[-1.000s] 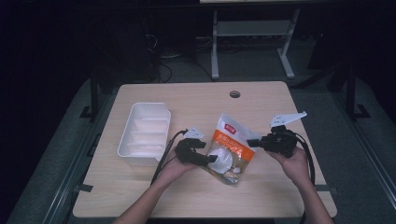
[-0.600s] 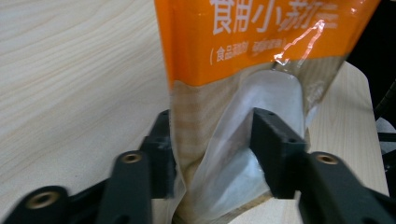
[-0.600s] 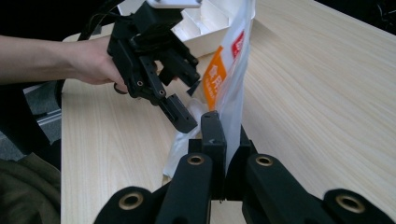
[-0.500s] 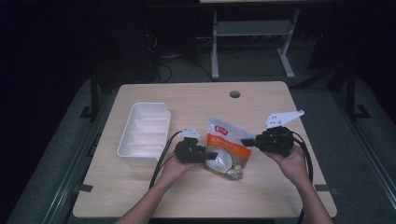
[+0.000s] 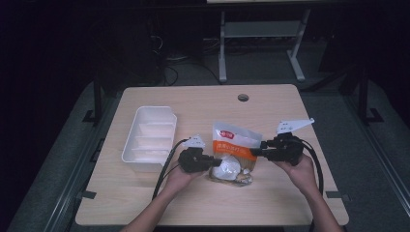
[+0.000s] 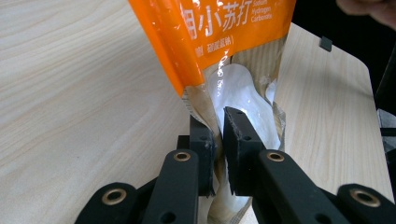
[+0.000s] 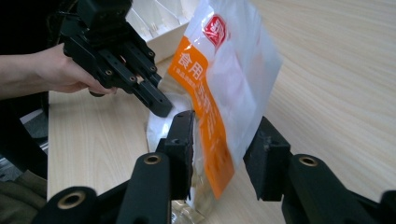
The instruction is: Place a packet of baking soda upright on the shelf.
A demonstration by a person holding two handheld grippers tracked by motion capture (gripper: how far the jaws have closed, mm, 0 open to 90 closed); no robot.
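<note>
The bench (image 5: 159,203) spreads out pale and woody under the lights, with a small round grommet hole (image 5: 243,97) near its far edge. Over on the left side sits the white divided tray (image 5: 150,137), long and shallow, its compartments running across it, well apart from the action.

And here's the action, right in the middle: the orange-and-white pouch (image 5: 235,145) is up off the bench, hanging between the two hands, its clear bottom end with the white powder sagging down toward the wood. In the right gripper view the pouch (image 7: 224,88) stands tilted, red logo at the top corner, orange band with printed characters running down it.

The left hand-held gripper (image 5: 216,162) has just clamped down. In the left gripper view its black jaws are nearly together, pinching the crinkled clear edge of the pouch (image 6: 243,88) low down, plastic squeezed flat between the pads. That's a firm grip.

The right hand-held gripper (image 5: 256,152) is on the opposite side, and its jaws have just been opening. From its own camera they stand apart now, the pouch's edge hanging between them, a visible gap to the right-hand jaw. Whether the other jaw touches the film, I can't tell.
</note>
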